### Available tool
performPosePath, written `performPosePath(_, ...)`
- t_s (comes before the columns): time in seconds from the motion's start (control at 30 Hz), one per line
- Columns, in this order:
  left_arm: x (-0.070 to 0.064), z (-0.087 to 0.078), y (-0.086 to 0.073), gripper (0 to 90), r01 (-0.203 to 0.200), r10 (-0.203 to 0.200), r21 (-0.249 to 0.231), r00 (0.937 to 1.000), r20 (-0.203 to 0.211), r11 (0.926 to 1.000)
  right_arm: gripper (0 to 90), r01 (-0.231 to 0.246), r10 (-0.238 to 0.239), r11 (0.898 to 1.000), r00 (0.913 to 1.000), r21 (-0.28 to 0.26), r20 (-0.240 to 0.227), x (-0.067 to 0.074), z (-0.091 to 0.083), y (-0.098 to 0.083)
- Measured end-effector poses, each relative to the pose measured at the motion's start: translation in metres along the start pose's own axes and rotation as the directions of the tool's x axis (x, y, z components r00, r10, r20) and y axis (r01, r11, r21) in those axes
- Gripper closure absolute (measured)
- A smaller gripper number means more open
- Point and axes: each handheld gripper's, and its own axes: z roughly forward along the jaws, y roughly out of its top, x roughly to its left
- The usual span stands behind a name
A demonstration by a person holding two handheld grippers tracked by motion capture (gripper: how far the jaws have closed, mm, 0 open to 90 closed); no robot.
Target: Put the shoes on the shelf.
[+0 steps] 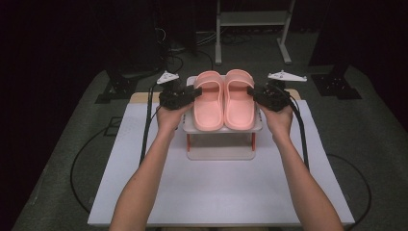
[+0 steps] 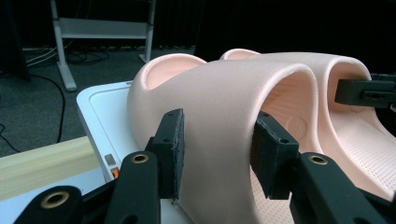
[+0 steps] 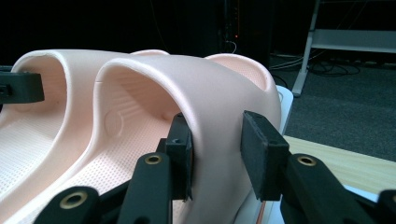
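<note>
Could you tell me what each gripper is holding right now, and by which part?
Nothing is firmly gripped. The left gripper straddles the left slipper's strap at its outer side, the right gripper the right slipper's strap; gaps show beside the pads.

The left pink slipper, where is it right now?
In the high view the left pink slipper sits on the small white stand at mid-table, beside the right pink slipper, with the left claw straddling its strap's outer side.

The pink slippers point(image 1: 223, 98) look like matt, soft foam with dimpled footbeds, on a smooth white plastic rack point(image 1: 220, 153).
</note>
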Motion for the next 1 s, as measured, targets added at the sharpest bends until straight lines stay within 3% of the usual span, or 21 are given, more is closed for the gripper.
performPosePath(0.2,-0.002,0.000,0.000,54.7,-0.003,0.003,-0.002,1.0000,0.000,1.0000,62.8,0.006,-0.006,1.000,1.0000,0.000,-0.005,-0.002,0.000,-0.001)
performPosePath(0.33,-0.003,-0.004,0.001,53.0,-0.003,0.003,-0.009,1.0000,0.005,1.0000,58.7,-0.012,0.013,1.000,0.9993,0.005,-0.036,-0.005,-0.003,-0.001)
performPosePath(0.5,-0.004,-0.009,0.001,48.5,-0.014,0.014,-0.011,0.9998,-0.013,0.9998,56.7,0.004,-0.004,1.000,0.9994,-0.012,-0.034,-0.005,-0.009,-0.002)
performPosePath(0.83,-0.004,-0.020,-0.004,44.5,0.002,-0.001,-0.028,0.9999,0.014,0.9996,54.0,0.019,-0.020,1.000,0.9975,-0.020,-0.068,-0.006,-0.025,-0.005)
performPosePath(1.0,-0.005,-0.023,-0.008,46.4,-0.018,0.018,-0.022,0.9997,0.016,0.9996,54.6,0.027,-0.028,1.000,0.9972,-0.016,-0.069,-0.006,-0.030,-0.008)
